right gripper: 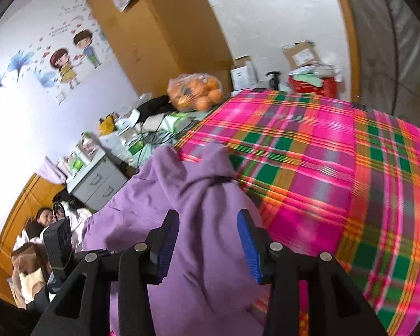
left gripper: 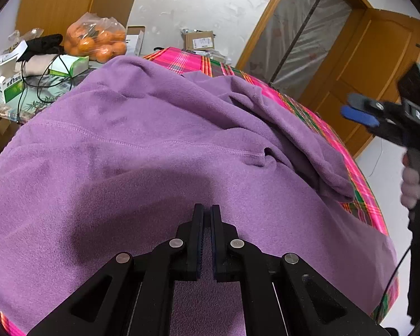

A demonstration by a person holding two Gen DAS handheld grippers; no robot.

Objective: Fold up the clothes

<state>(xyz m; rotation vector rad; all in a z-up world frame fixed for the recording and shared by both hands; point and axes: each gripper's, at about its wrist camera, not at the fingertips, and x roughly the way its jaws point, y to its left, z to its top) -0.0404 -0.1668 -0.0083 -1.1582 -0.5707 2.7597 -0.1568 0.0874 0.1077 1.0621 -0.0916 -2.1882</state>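
A purple fleece garment (left gripper: 159, 151) lies spread over a counter covered with a pink, green and orange plaid cloth (right gripper: 336, 168). In the left wrist view the garment covers most of the cloth; only a strip of plaid shows along the counter's right edge and at its far edge. A stitched seam (left gripper: 142, 142) runs across the garment from left to right. A folded-over portion of the fleece (left gripper: 308, 140) lies bunched toward the right edge of the counter, ending just short of that edge.

The left tongs (left gripper: 207, 210) are closed, the two black fingers nearly together, with the tips low over the near part of the garment. Whether fleece is pinched between them cannot be told.

The right tongs (right gripper: 208, 218) stand wide, with blue pads on the inner faces. Purple fleece shows between and beyond the fingers, but the pads do not press on it. In the left wrist view the same right tongs appear beyond the right edge of the counter, clear of the garment, carried by a hand (left gripper: 413, 184) on the handle.

Beyond the far left corner of the counter stand a clear plastic bag of oranges (left gripper: 96, 40), green-and-white cartons (left gripper: 12, 88) and a black cable (left gripper: 46, 81). A brown cardboard parcel (left gripper: 200, 40) stands past the far edge.
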